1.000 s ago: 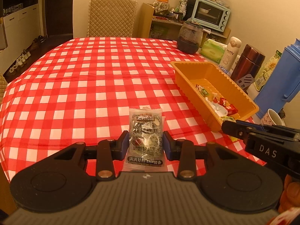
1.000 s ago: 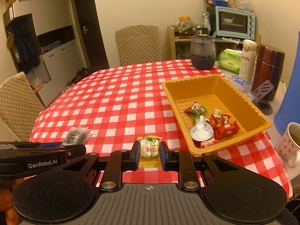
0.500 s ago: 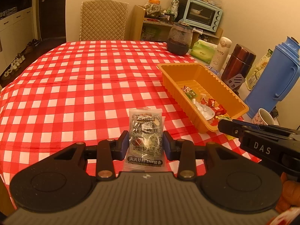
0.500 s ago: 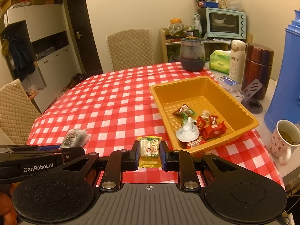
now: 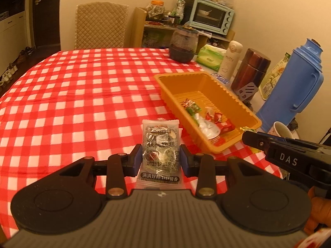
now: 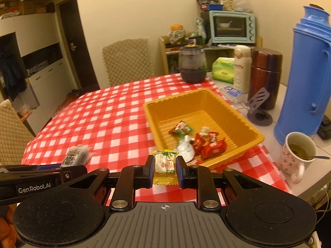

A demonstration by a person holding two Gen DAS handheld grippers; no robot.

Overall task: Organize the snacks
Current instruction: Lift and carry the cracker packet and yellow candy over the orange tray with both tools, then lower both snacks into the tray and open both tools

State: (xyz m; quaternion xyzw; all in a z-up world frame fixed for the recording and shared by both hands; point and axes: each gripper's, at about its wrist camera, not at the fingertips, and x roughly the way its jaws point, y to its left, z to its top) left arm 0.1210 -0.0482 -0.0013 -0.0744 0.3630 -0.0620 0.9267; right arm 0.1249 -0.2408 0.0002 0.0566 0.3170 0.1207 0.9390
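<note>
While both snack packets are held clear of the desk, the step in hand looks like the carry toward the tray. The silver packet (image 5: 161, 148) with dark print sits upright between the pads of the left tongs (image 5: 161, 158), which are closed on its sides; the small yellow packet (image 6: 165, 164) is pinched the same way in the right tongs (image 6: 165, 170), closed tight on it. Both packets hang above the red checked cloth on the desk (image 5: 82, 103), short of the orange tray (image 6: 256, 138).

That tray stands to the right of the left tongs and just ahead and right of the right tongs. It already holds a few sweets: a green-and-red wrapped one (image 6: 181, 129), some red packets (image 6: 213, 146) and a white piece (image 6: 186, 147), all bunched at its near end. The far half of the tray floor is bare.

My reading is that the task is partly done, with these two packets the next to go in. The next move calls for bringing each packet over the tray's near wall, high enough to clear the rim, then opening the tongs above the bare floor so the packet drops flat. The two tongs are close side by side, so going in one at a time would avoid a knock. Beyond the tray stand a blue flask (image 6: 306, 72) and a filled mug (image 6: 298, 155), near enough that a wide swing right should be avoided.
</note>
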